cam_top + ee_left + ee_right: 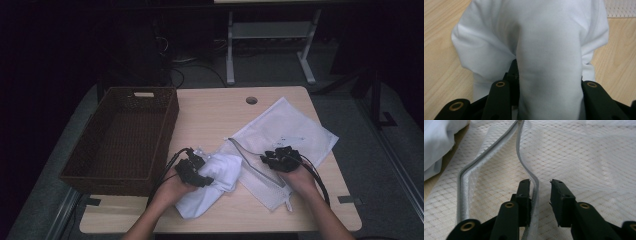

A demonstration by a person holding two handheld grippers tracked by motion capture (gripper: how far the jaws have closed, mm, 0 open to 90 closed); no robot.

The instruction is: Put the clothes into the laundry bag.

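A crumpled white garment [220, 175] lies at the table's front centre. My left gripper [202, 175] is shut on a thick fold of it; in the left gripper view that garment [536, 37] fills the gap between the jaws of the left gripper [549, 82]. To its right lies a white mesh laundry bag [290, 127] with its grey zip [250, 162] undone. My right gripper [270, 159] stands open at the bag's mouth. In the right gripper view the upper zip edge [535, 187] runs between the jaws of the right gripper [540, 182], against the left one, over the mesh [586, 157].
A dark wicker basket [167, 140] stands at the left of the wooden table [215, 110], overhanging its left edge. A cable hole [251, 100] sits near the far edge. Beyond the table are a desk's white legs [230, 50] and a dark floor.
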